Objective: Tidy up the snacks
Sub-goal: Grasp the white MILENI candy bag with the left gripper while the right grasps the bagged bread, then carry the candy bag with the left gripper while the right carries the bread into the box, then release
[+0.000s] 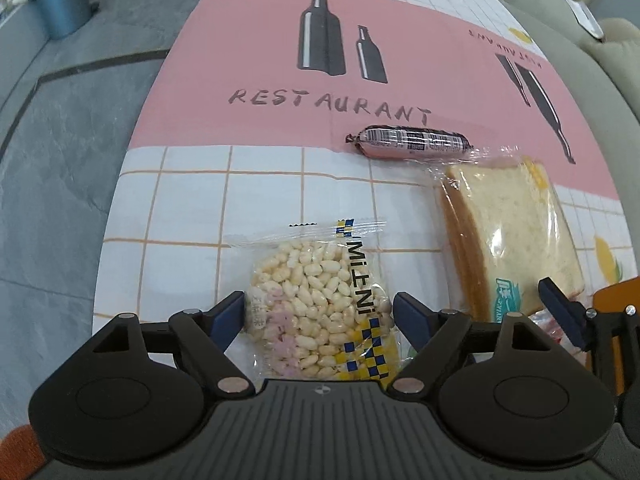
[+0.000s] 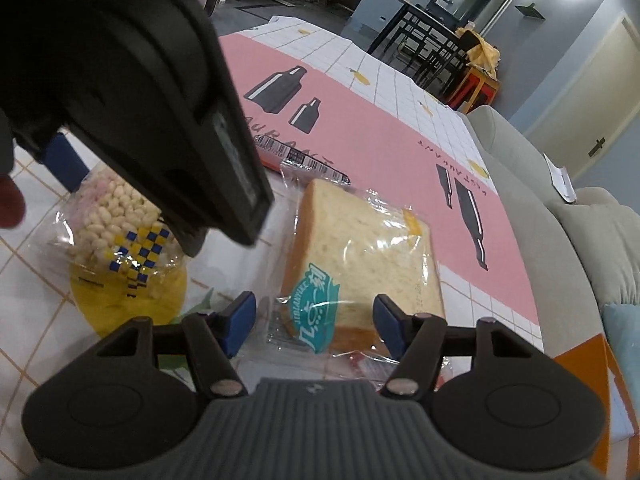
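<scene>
A pink and white checked tablecloth [image 1: 260,128] covers the table; a blue bin [image 1: 60,0] stands far left, a grey sofa [image 2: 560,216] right.

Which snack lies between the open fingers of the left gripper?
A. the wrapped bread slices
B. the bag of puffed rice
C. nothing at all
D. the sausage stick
B: in the left wrist view the left gripper has its blue fingers on both sides of the bag of puffed rice, while the wrapped bread slices lie to its right and the sausage stick lies farther away on the tablecloth.
</scene>
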Action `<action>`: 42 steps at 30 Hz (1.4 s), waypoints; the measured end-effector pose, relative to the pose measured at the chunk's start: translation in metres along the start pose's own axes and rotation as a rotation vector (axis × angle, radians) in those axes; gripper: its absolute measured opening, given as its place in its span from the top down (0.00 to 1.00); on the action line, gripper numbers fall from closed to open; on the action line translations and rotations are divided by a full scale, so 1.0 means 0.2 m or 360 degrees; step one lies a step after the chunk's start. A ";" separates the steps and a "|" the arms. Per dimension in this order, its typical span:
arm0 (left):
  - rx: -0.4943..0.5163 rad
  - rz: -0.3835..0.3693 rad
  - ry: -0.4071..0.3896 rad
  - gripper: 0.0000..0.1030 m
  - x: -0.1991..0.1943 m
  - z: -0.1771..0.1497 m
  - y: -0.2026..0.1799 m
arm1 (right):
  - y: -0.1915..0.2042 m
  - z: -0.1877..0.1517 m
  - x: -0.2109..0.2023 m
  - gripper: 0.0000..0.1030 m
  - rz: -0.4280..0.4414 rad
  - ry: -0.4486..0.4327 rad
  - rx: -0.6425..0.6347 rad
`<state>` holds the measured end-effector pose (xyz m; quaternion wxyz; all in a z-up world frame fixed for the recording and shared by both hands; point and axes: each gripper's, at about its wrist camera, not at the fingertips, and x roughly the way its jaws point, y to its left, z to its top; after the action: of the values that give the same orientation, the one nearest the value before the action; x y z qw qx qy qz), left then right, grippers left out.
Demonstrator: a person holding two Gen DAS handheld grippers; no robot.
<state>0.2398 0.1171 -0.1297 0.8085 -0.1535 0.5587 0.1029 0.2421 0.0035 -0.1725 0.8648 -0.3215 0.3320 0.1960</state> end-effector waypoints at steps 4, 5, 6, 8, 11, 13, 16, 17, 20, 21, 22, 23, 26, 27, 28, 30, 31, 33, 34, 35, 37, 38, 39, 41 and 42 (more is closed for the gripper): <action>0.0141 0.0058 -0.0003 0.09 0.01 -0.01 -0.04 | 0.06 -0.02 -0.02 0.54 -0.0047 -0.0005 -0.0155; 0.0190 0.0073 -0.0004 0.09 0.01 -0.02 -0.06 | 0.08 -0.03 -0.03 0.61 -0.0068 -0.0006 -0.0219; 0.0245 0.0084 -0.0010 0.10 0.01 -0.04 -0.07 | 0.11 -0.04 -0.03 0.64 -0.0097 -0.0008 -0.0297; 0.0298 0.0084 -0.0019 0.10 0.01 -0.06 -0.08 | 0.14 -0.06 -0.04 0.76 -0.0148 -0.0008 -0.0395; 0.0295 0.0058 -0.0010 0.10 -0.01 -0.09 -0.04 | 0.12 -0.07 -0.08 0.80 -0.0142 -0.0011 -0.0389; 0.0272 0.0037 -0.0008 0.11 -0.02 -0.12 -0.01 | 0.10 -0.07 -0.11 0.84 -0.0138 -0.0019 -0.0347; 0.0176 -0.0065 0.0012 0.11 -0.06 -0.16 0.05 | 0.04 -0.06 -0.20 0.88 -0.0134 -0.0053 -0.0242; 0.0146 -0.0096 0.0020 0.11 -0.07 -0.17 0.07 | 0.01 -0.05 -0.23 0.89 -0.0119 -0.0060 -0.0181; 0.0138 -0.0108 0.0012 0.11 -0.13 -0.20 0.08 | -0.06 -0.03 -0.34 0.92 -0.0088 -0.0092 -0.0013; 0.0140 -0.0114 0.0004 0.11 -0.15 -0.21 0.08 | -0.07 -0.03 -0.38 0.93 -0.0088 -0.0101 0.0012; 0.0137 -0.0130 -0.0003 0.11 -0.17 -0.21 0.09 | -0.08 -0.02 -0.42 0.94 -0.0081 -0.0107 0.0042; 0.0129 -0.0155 -0.0007 0.11 -0.20 -0.22 0.09 | -0.10 -0.02 -0.46 0.94 -0.0065 -0.0108 0.0094; 0.0127 -0.0202 -0.0025 0.11 -0.27 -0.23 0.08 | -0.15 -0.04 -0.55 0.94 0.0004 -0.0083 0.0256; 0.0138 -0.0211 -0.0035 0.11 -0.30 -0.24 0.07 | -0.16 -0.04 -0.58 0.94 0.0045 -0.0066 0.0337; 0.0150 -0.0221 -0.0041 0.11 -0.32 -0.26 0.06 | -0.20 -0.04 -0.61 0.95 0.0089 -0.0052 0.0420; 0.0174 -0.0255 -0.0048 0.11 -0.37 -0.28 0.05 | -0.26 -0.09 -0.68 0.95 0.0203 -0.0037 0.0625; 0.0183 -0.0272 -0.0050 0.11 -0.39 -0.30 0.04 | -0.29 -0.11 -0.72 0.95 0.0254 -0.0034 0.0708; 0.0208 -0.0291 -0.0050 0.11 -0.44 -0.34 0.02 | -0.33 -0.17 -0.79 0.95 0.0372 -0.0018 0.0893; 0.0225 -0.0289 -0.0050 0.11 -0.45 -0.36 0.02 | -0.34 -0.20 -0.81 0.96 0.0427 0.0001 0.0968; 0.0250 -0.0274 -0.0046 0.11 -0.47 -0.39 0.01 | -0.35 -0.23 -0.82 0.96 0.0490 0.0019 0.1051; 0.0289 -0.0258 -0.0045 0.11 -0.50 -0.45 0.00 | -0.36 -0.31 -0.87 0.96 0.0610 0.0063 0.1222; 0.0297 -0.0262 -0.0038 0.11 -0.52 -0.48 0.00 | -0.35 -0.35 -0.89 0.97 0.0671 0.0079 0.1292; 0.0297 -0.0274 -0.0025 0.11 -0.53 -0.50 0.00 | -0.34 -0.39 -0.92 0.97 0.0742 0.0095 0.1361; 0.0305 -0.0310 -0.0006 0.11 -0.55 -0.55 0.00 | -0.32 -0.47 -0.95 0.97 0.0843 0.0137 0.1473; 0.0323 -0.0315 0.0003 0.11 -0.55 -0.58 0.00 | -0.30 -0.49 -0.95 0.97 0.0864 0.0153 0.1502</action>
<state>0.0993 0.0755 -0.0642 0.8255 -0.1253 0.5492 -0.0345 0.0976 -0.1300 -0.0692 0.8174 0.1901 0.4941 0.2272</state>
